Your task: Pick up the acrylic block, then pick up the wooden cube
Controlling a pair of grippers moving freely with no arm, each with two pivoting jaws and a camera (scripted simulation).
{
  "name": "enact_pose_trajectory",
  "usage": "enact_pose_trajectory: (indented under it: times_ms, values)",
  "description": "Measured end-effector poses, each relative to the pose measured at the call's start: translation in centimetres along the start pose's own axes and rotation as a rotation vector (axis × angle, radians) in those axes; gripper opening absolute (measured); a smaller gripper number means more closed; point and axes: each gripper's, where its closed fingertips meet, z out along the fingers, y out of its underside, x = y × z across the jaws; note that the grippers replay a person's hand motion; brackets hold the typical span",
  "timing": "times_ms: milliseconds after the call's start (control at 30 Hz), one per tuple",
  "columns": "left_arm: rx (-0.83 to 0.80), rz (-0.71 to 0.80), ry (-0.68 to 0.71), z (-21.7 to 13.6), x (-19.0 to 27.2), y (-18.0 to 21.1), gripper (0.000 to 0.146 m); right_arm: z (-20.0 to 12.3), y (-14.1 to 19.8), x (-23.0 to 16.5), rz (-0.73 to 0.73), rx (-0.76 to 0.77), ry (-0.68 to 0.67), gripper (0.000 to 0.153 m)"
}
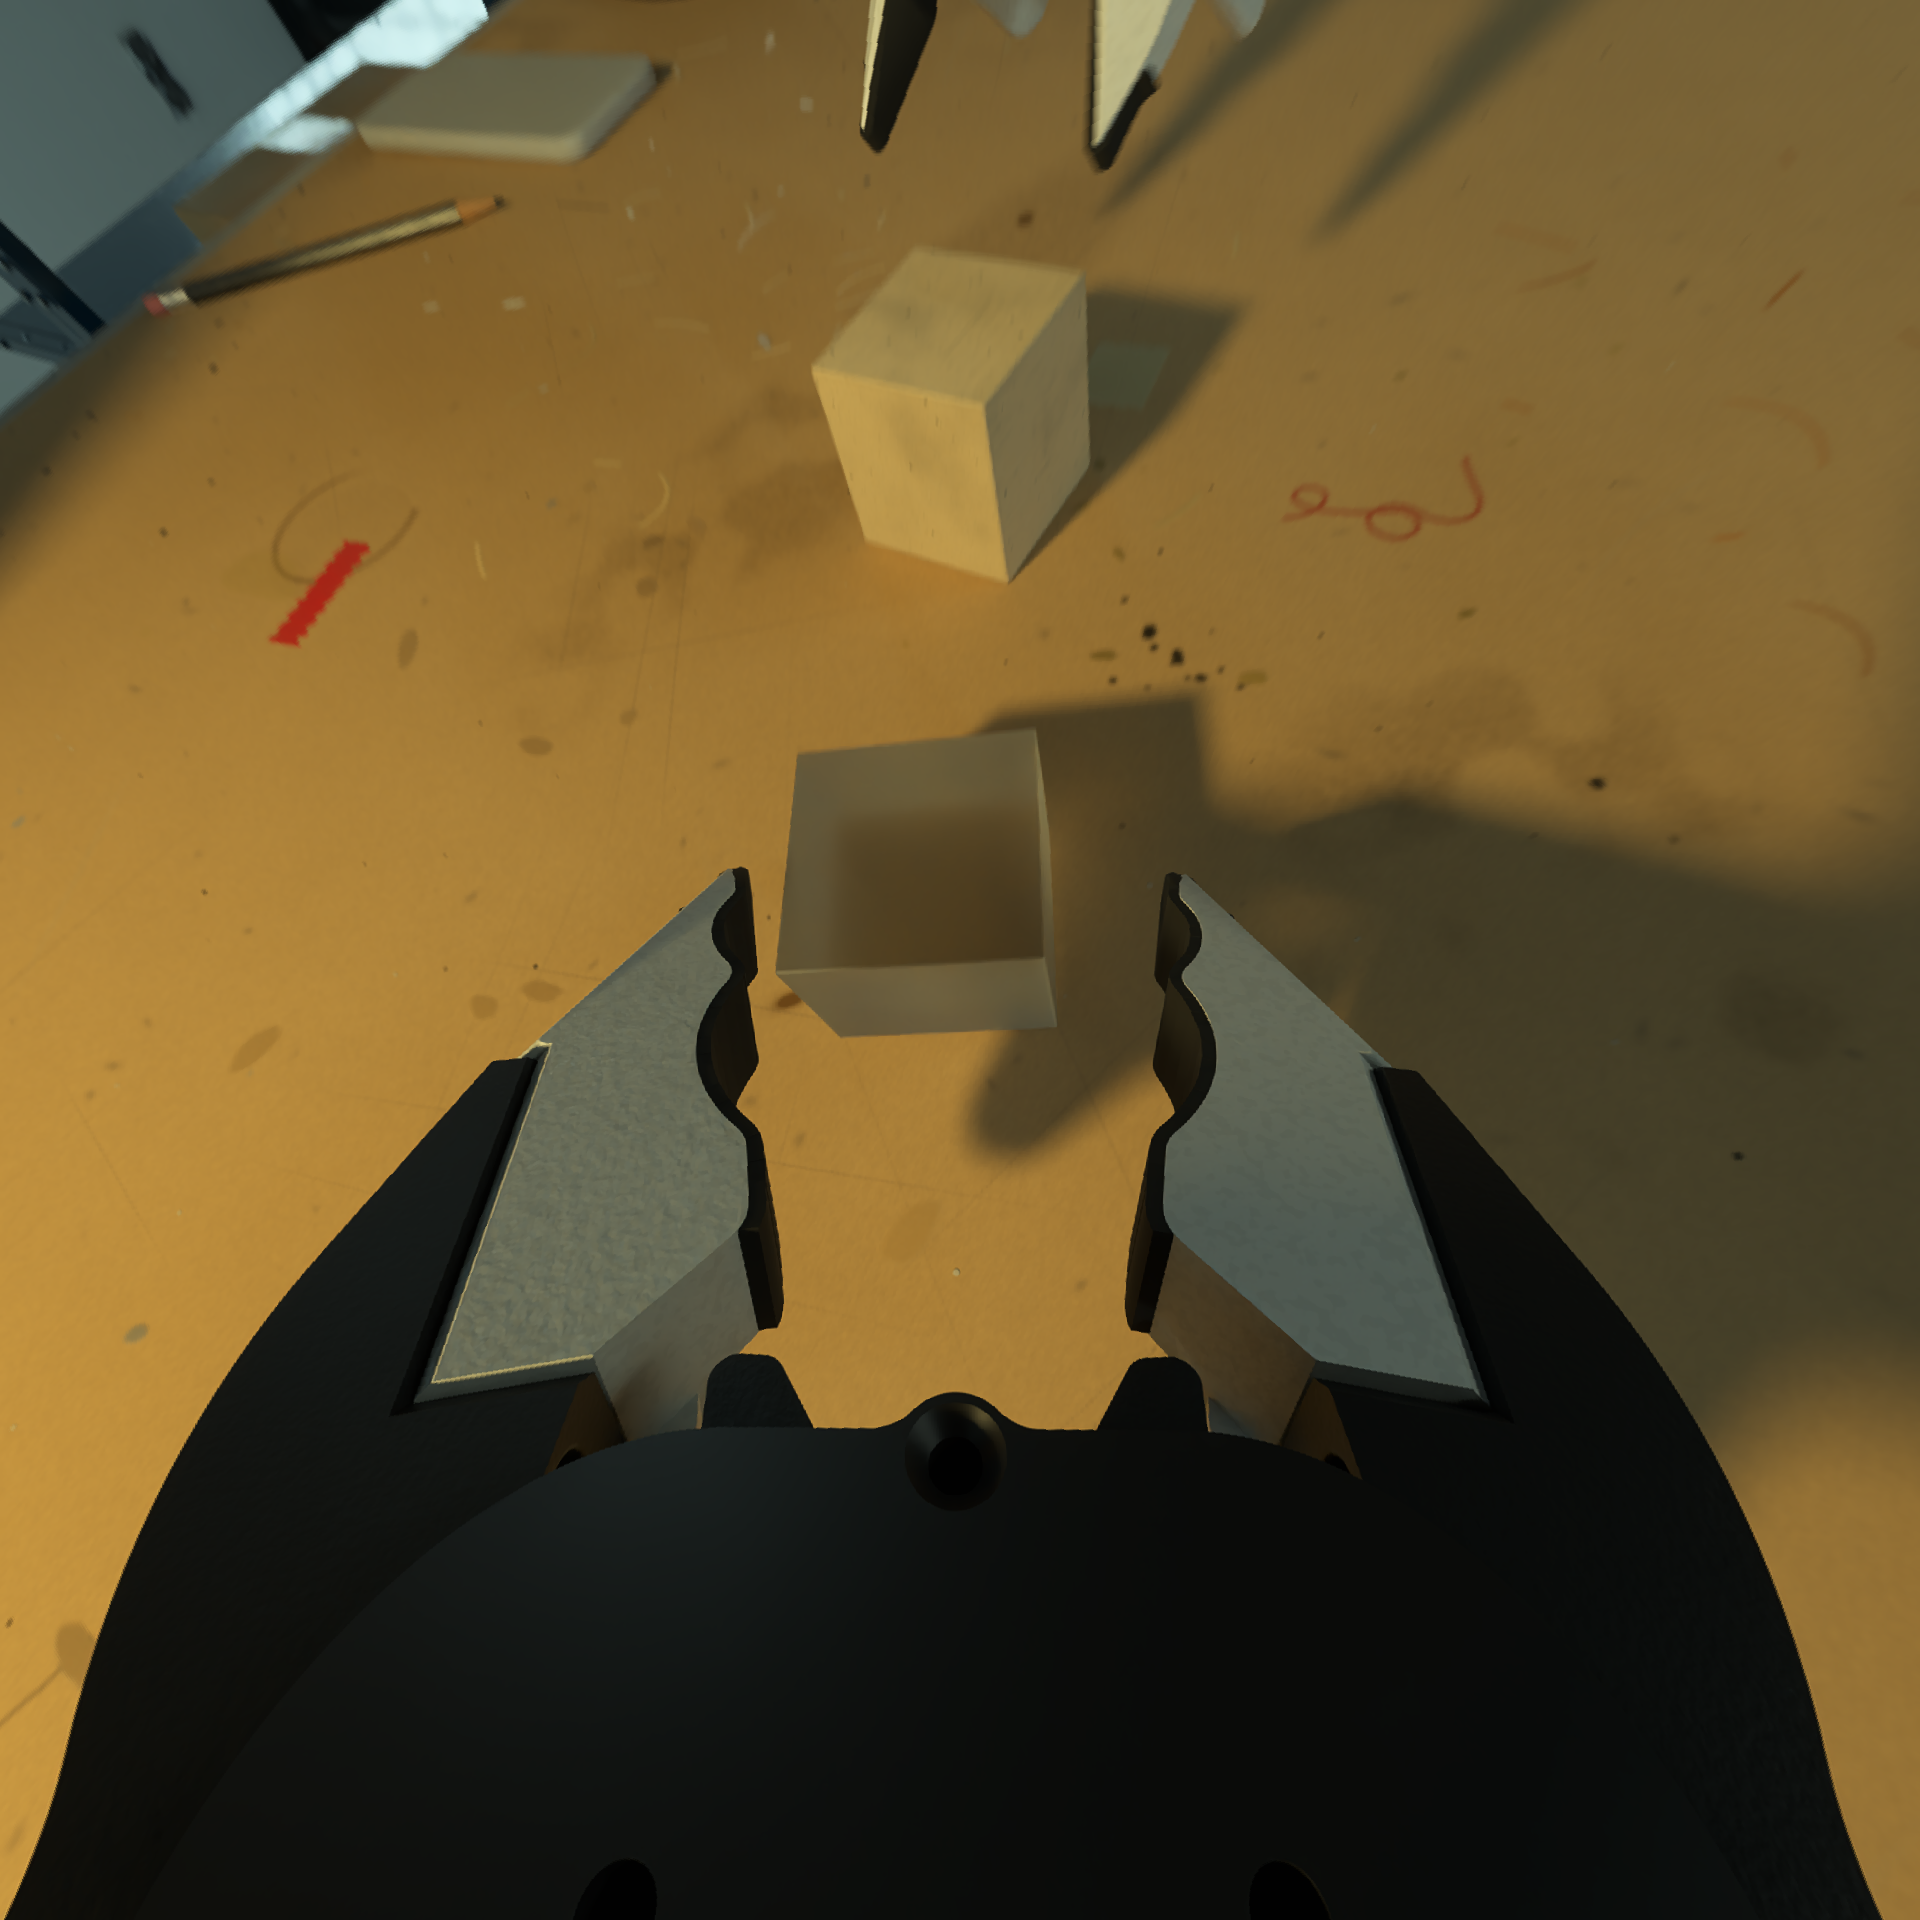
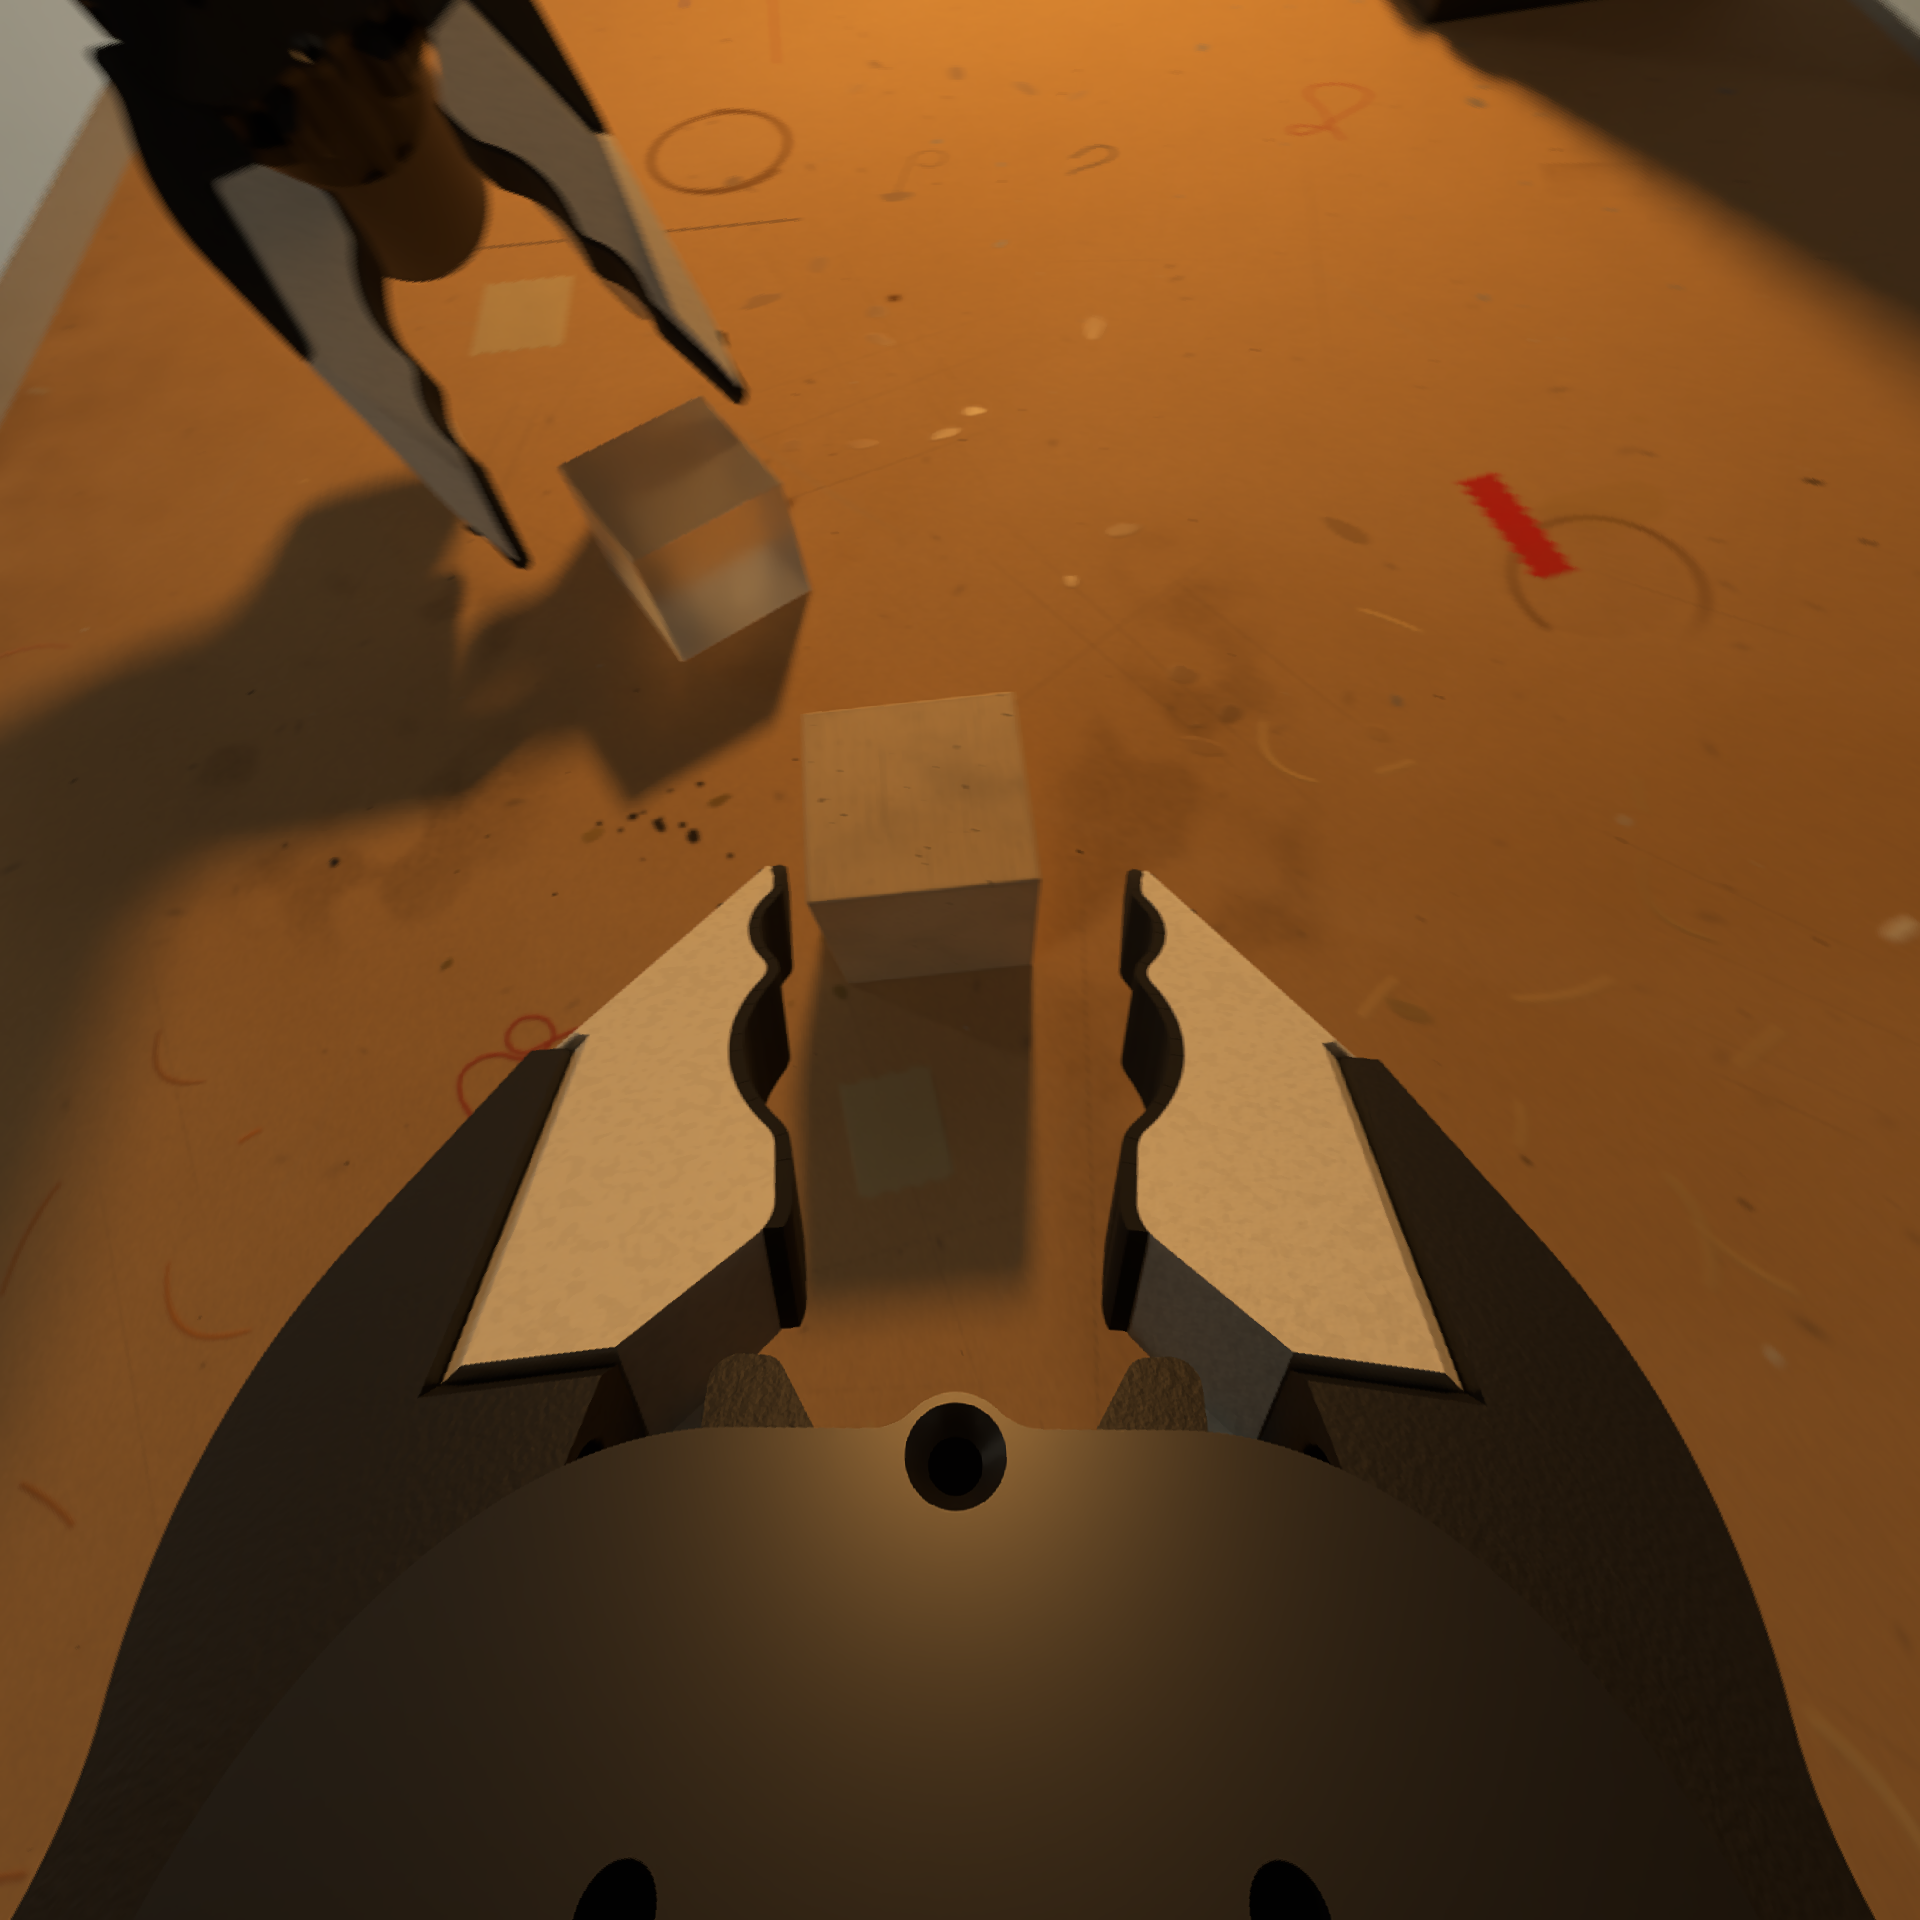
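Observation:
A clear acrylic block (image 1: 914, 883) rests on the wooden tabletop, just ahead of my open left gripper (image 1: 956, 883); its near part lies between the fingertips without touching them. It also shows in the right wrist view (image 2: 691, 525). A pale wooden cube (image 1: 961, 410) stands farther on. In the right wrist view the wooden cube (image 2: 920, 831) sits just ahead of my open right gripper (image 2: 956, 883), between its tips and apart from them. The left gripper (image 2: 629, 478) shows there above the acrylic block. The right gripper's fingertips (image 1: 1117, 94) show at the top of the left wrist view.
A pencil (image 1: 322, 249) and a flat pale pad (image 1: 509, 104) lie at the far left near the table edge (image 1: 208, 177). A red serrated strip (image 1: 317, 592) (image 2: 1515, 523) lies on the marked, stained tabletop (image 1: 1455, 935).

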Motion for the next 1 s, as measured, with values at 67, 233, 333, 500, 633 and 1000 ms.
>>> enact_pose_trajectory:
  times_ms: [67, 233, 333, 500, 633, 1000]
  values:
    - [-0.033, 0.000, -0.005, 0.7, -0.2, 0.7, 0.078, 1.1, 0.3, -0.9, -0.022, 0.002, -0.054, 0.078]
    - [-0.052, -0.064, 0.033, 2.2, -0.7, 1.4, 0.070, 4.0, 1.7, -0.9, -0.075, -0.067, -0.037, 0.090]
    - [-0.045, -0.059, 0.034, 2.6, -0.7, 1.5, 0.061, 5.3, 2.1, -0.9, -0.096, -0.083, -0.032, 0.089]
    - [-0.035, -0.048, 0.010, 2.4, -0.9, 1.3, 0.061, 5.9, 1.8, -0.9, -0.106, -0.043, -0.043, 0.072]
    - [-0.004, -0.066, 0.002, 2.0, -1.2, 0.9, 0.061, 5.7, 1.9, -0.9, -0.108, -0.045, -0.043, 0.061]
    - [0.085, 0.027, -0.003, 0.5, -2.1, -3.8, 0.061, 2.8, 2.5, 0.0, -0.040, -0.022, -0.039, 0.061]
